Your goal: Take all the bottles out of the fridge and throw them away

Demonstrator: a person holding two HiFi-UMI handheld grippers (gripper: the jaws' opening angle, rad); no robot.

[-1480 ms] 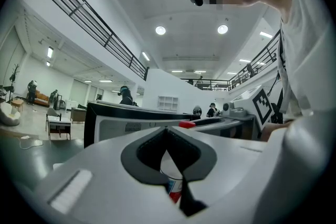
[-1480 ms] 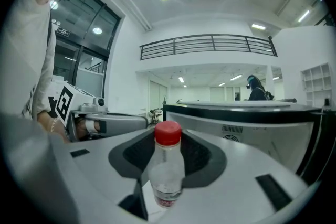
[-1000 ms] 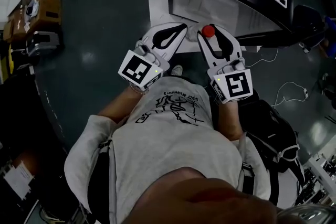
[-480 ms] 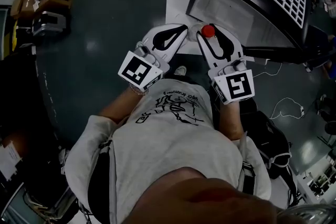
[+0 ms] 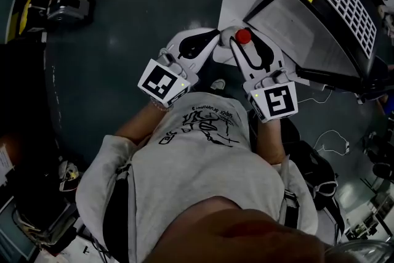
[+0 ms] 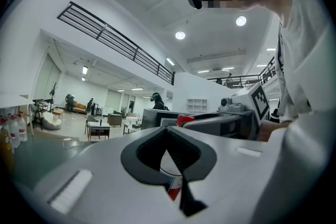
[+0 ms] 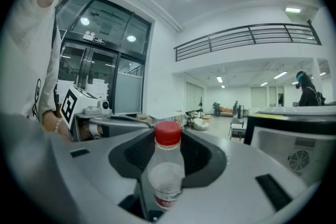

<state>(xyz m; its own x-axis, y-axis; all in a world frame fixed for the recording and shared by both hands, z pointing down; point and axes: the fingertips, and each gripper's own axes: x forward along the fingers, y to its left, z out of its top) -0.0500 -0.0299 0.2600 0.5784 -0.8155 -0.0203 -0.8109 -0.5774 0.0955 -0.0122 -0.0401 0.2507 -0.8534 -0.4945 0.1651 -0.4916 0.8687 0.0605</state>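
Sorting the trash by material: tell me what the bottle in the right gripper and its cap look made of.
The bottle is probably thin clear plastic. Its wall is see-through with a soft gloss, and a printed red label band sits low on it. The cap looks like opaque red plastic with a smooth, fairly dull finish. Any side ridges are too small to tell.

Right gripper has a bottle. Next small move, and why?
Probably swing the bottle away from the fridge and look for a bin. The right gripper is clamped on it, the left gripper is shut and empty, and no bin is plainly in view.
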